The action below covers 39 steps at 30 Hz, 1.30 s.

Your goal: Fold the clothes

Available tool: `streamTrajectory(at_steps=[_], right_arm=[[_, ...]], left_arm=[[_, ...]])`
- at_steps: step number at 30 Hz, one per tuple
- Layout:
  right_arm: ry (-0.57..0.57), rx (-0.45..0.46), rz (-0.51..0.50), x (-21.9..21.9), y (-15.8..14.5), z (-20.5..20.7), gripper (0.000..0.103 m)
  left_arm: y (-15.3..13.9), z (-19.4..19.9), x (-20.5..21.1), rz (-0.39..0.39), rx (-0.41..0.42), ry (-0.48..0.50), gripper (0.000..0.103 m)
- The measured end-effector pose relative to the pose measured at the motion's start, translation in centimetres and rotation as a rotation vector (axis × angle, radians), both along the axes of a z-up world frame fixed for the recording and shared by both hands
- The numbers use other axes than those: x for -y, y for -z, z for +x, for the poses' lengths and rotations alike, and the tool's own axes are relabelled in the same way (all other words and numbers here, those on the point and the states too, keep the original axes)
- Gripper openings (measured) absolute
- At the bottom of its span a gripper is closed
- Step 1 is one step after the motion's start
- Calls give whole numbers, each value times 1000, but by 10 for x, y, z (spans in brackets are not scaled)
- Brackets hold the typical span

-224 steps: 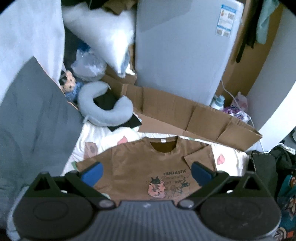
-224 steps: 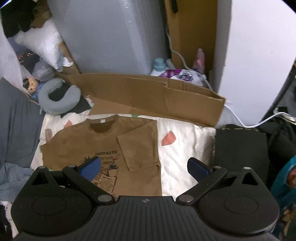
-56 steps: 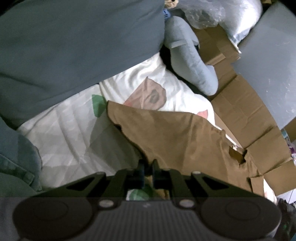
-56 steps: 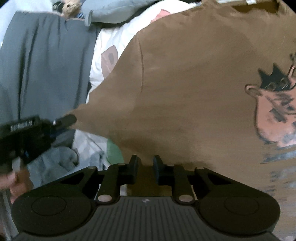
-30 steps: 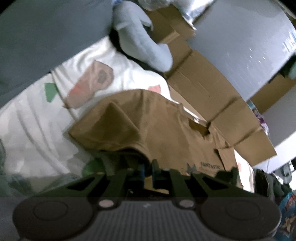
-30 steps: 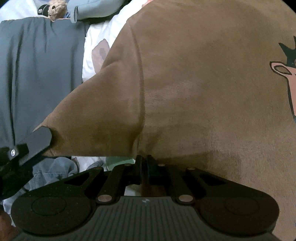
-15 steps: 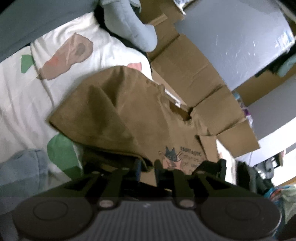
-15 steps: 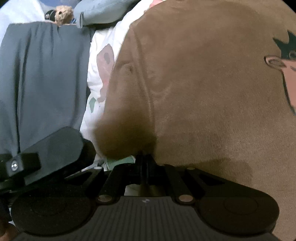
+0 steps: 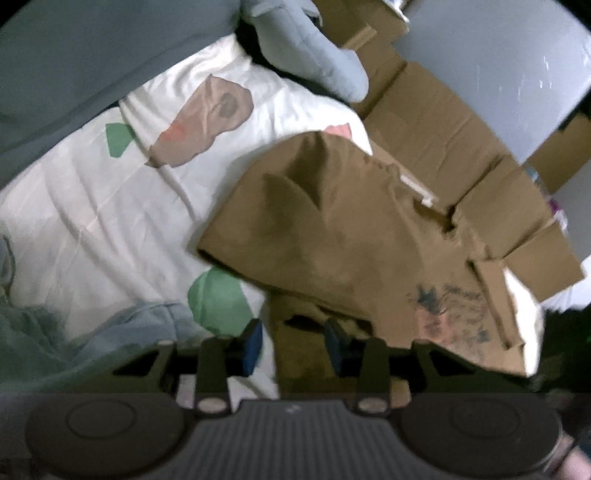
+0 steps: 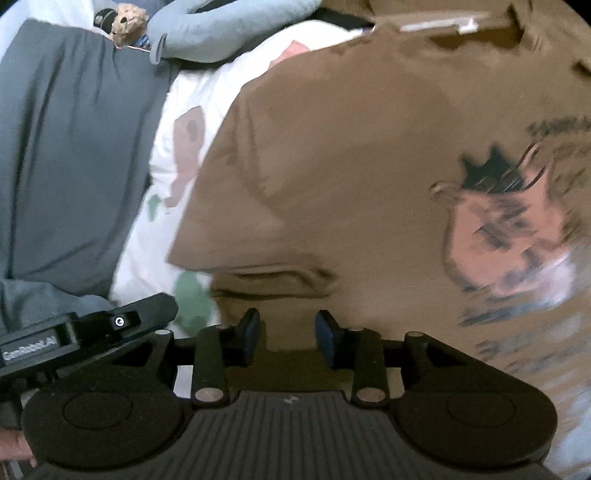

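Note:
A brown T-shirt (image 9: 354, 236) with a cartoon print (image 10: 506, 218) lies on a white patterned sheet (image 9: 92, 206). Its left sleeve is folded in over the body, and the fold edge shows in the right wrist view (image 10: 273, 273). My left gripper (image 9: 293, 345) is open, its blue pads either side of the shirt's near edge. My right gripper (image 10: 286, 336) is open just above the shirt's lower left part. The left gripper's body also shows at the lower left of the right wrist view (image 10: 88, 328).
A grey blanket (image 10: 66, 155) lies to the left. A blue neck pillow (image 9: 314, 55) and flattened cardboard (image 9: 461, 147) lie behind the shirt. Blue-grey clothing (image 9: 74, 343) is bunched at the sheet's near left. A small plush toy (image 10: 127, 22) sits by the pillow.
Both grippers were shut on the shirt's left side and carried it inward over the body. Now both have opened and let the cloth go, leaving the sleeve folded over.

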State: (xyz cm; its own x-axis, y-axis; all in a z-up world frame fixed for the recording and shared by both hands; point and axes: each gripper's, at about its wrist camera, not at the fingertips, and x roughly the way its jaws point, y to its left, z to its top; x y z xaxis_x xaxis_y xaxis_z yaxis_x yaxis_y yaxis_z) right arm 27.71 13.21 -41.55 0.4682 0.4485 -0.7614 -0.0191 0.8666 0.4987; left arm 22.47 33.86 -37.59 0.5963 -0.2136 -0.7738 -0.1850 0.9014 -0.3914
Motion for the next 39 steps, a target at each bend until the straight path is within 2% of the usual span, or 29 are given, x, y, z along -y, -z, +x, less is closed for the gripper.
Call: streamTrajectory(at_steps=[6,12,19,21,23,24,25,30,39], right_arm=[[-48,64,-111,4,-7,14,44],[-111,81,-164,-4,-1,28,44],[-213,123,-226,-19,4,35,44],[-237,129,-229,-20,5,36,37],[-260,126,-223,-22,5,37,21],[-271,123,-218,-22,4,37,8],[-280,121,-216,-23,2,37,2],[-293,133,-236,-23,-14,32,1],[-229,94,-214,-13,-18,32,1]], left_arm=[[19,6,9,64,-32,33,35],[25,14,17,126,-26,64,31],[29,20,19,168,-26,63,14],[30,19,18,172,-27,62,12],[29,19,19,186,-28,70,10],[29,20,19,190,-29,72,10],[29,21,19,193,-30,74,9],[29,21,15,181,-33,60,9],[29,21,9,162,-39,48,9]])
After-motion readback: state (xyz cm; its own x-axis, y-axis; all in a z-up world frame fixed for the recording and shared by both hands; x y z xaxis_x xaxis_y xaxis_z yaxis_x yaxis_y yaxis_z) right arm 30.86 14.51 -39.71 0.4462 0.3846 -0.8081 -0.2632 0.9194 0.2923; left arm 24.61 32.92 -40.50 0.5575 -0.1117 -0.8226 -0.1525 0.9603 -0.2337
